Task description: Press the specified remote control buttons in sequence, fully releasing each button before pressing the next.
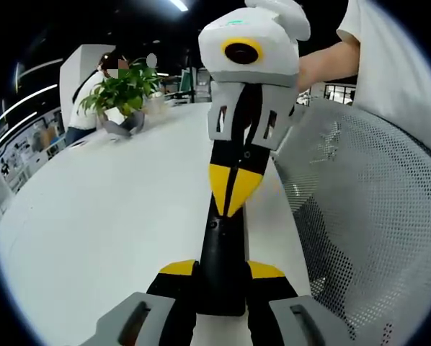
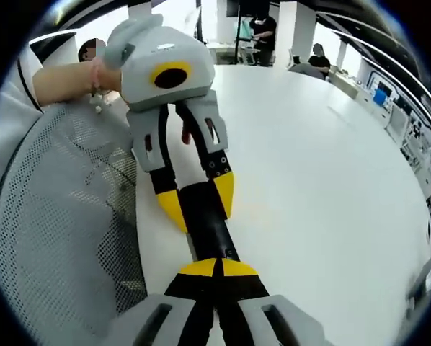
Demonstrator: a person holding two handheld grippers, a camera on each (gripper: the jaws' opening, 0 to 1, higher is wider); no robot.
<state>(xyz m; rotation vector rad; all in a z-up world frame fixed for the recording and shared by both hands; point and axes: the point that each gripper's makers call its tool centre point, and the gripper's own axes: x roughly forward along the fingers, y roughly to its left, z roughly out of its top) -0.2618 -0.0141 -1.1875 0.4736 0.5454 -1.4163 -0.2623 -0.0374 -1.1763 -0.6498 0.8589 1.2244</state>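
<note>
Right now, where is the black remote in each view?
Left gripper view: remote runs up the centre, from left gripper at bottom to right gripper above.
Right gripper view: lower centre, from right gripper at bottom to left gripper above.
Shared landmark: mesh chair, right in the first, left in the second.

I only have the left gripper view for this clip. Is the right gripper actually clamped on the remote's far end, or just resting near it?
Observer: Clamped. In the right gripper view, the right gripper has its yellow tips closed on the black remote.
Operator: Is anyone on the side of the table behind my camera?
Observer: Yes. Past the left gripper, the white table runs to its far edge, where a seated person faces it.
</note>
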